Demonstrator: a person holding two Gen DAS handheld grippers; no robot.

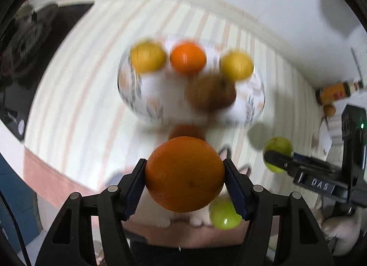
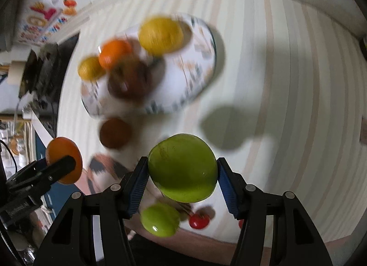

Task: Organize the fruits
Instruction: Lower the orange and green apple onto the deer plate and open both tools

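An orange (image 1: 184, 173) is gripped in the left claw (image 1: 184, 182), pinched on both sides between the blue ribbed pads (image 1: 135, 188), and is held raised above the striped cloth of the counter (image 1: 75, 96). A green apple (image 2: 182, 167) is gripped in the same way in the right claw (image 2: 182, 177), its sides pressed against that claw's blue pads (image 2: 137, 188). In the left wrist view the right claw is seen at the right with the apple between its tips; in the right wrist view the left claw is seen at the left with the orange.

Beyond both claws a white patterned plate (image 1: 146, 103) is seen on the cloth (blurred in both views). Four fruits are carried on it: a yellow fruit (image 1: 147, 56) at the far left, a smaller orange (image 1: 187, 56) beside it, a second yellow fruit (image 1: 237, 65) to the right, and a brown fruit (image 1: 209, 91) nearer the front, whose kind cannot be told. Just in front of the plate a reddish-brown fruit (image 2: 115, 133) is seen lying on the cloth.

Near the counter's front edge a second green apple (image 2: 160, 220) is seen below the claws, and a small red fruit (image 2: 199, 221) is seen beside it.
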